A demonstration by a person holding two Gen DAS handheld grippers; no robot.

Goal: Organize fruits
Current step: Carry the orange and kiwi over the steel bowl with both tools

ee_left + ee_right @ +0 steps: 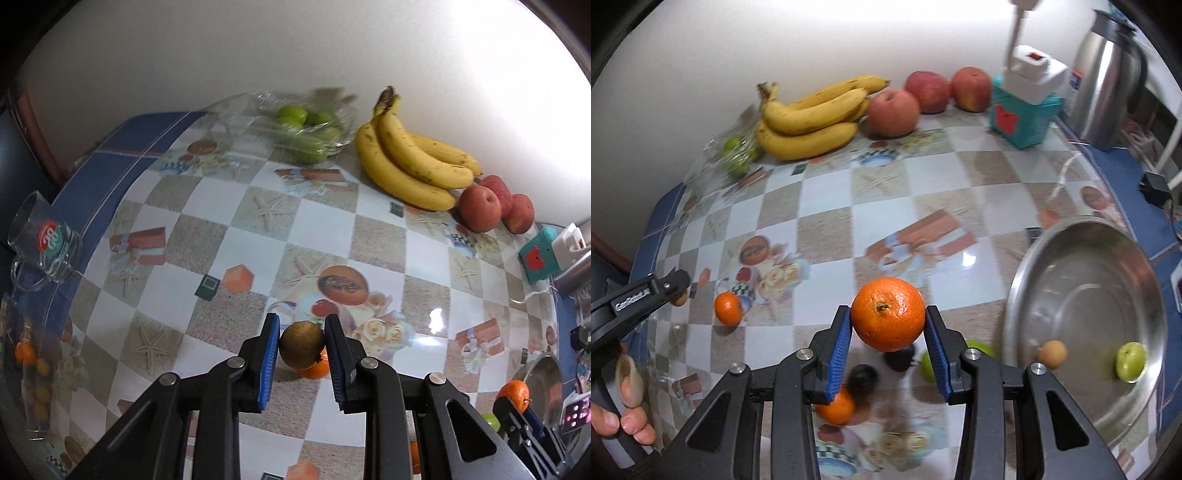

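My left gripper (pixel 302 326) is shut on a small round brown fruit (pixel 301 345), held above the checkered tablecloth (pixel 258 229). A small orange (pixel 316 369) lies on the cloth just beneath it. My right gripper (pixel 887 310) is shut on a big orange (pixel 887 314), lifted over the table left of the steel bowl (pixel 1089 288). In the bowl lie a brown fruit (pixel 1052 354) and a green one (pixel 1131 361). Under the right gripper I see two dark fruits (pixel 862 378), an orange (pixel 836 406) and a green fruit (pixel 927 363).
Bananas (pixel 410 162) and three apples (pixel 480 208) sit along the back wall, beside a clear tray of green fruits (pixel 303 129). A glass mug (pixel 48 240) stands at the left edge. A teal box (pixel 1023 110) and a steel flask (pixel 1108 74) stand at the back right.
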